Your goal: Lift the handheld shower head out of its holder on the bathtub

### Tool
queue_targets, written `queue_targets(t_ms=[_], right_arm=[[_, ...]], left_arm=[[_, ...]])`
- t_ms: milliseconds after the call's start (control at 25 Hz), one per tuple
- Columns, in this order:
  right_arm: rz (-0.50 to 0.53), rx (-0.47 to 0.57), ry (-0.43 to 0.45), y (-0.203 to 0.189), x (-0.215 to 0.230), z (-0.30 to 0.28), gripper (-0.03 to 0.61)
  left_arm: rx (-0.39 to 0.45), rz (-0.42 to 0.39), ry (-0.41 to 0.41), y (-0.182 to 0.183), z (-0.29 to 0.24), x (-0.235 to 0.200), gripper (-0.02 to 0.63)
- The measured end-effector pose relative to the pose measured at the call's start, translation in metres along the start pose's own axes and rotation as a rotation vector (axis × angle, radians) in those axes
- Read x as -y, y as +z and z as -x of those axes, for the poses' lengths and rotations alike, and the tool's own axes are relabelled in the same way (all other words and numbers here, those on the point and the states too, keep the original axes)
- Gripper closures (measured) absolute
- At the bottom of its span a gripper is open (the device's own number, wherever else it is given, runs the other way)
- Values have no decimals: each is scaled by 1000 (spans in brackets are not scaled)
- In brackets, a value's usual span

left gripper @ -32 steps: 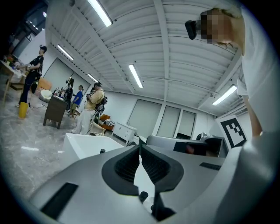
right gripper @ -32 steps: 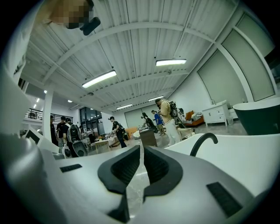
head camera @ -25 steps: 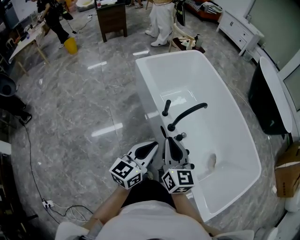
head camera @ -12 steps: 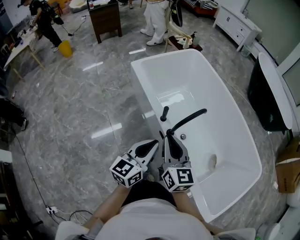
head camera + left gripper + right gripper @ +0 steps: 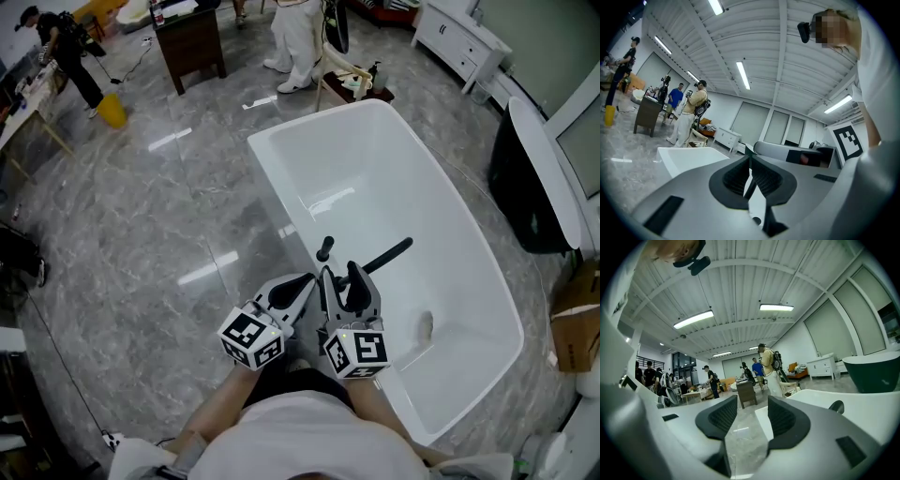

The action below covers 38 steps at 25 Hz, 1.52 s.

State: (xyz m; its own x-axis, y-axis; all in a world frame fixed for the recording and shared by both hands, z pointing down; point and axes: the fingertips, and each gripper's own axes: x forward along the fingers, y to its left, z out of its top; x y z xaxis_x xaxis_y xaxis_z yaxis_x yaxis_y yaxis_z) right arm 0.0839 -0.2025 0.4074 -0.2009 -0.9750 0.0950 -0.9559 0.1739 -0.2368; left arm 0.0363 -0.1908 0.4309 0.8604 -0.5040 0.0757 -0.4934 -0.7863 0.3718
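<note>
Head view: seemingly the approach step. Right gripper (image 5: 343, 279), jaws just spread and empty, must straddle the shower head (image 5: 325, 249); left gripper (image 5: 302, 284) is pinched together.

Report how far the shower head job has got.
Done: nothing; the shower head stands unlifted on the bathtub rim. In hand: the right hand-held gripper, jaws just opened with nothing between them, is close to it; the left hand-held gripper is shut. Left: close on the shower head and lift it out.
</note>
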Motion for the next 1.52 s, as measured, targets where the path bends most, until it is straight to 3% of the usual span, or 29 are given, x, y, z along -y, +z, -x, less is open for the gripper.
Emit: queue_targets(t_ms=[920,1520], right_arm=[[21,-36,-141,-4,30,-102,387],[42,-142,-178,-61,57,-113,385]], left_arm=[[-53,22,-143,31,-69,-92,594],[-109,88,-103,-20,-91,-124,594]])
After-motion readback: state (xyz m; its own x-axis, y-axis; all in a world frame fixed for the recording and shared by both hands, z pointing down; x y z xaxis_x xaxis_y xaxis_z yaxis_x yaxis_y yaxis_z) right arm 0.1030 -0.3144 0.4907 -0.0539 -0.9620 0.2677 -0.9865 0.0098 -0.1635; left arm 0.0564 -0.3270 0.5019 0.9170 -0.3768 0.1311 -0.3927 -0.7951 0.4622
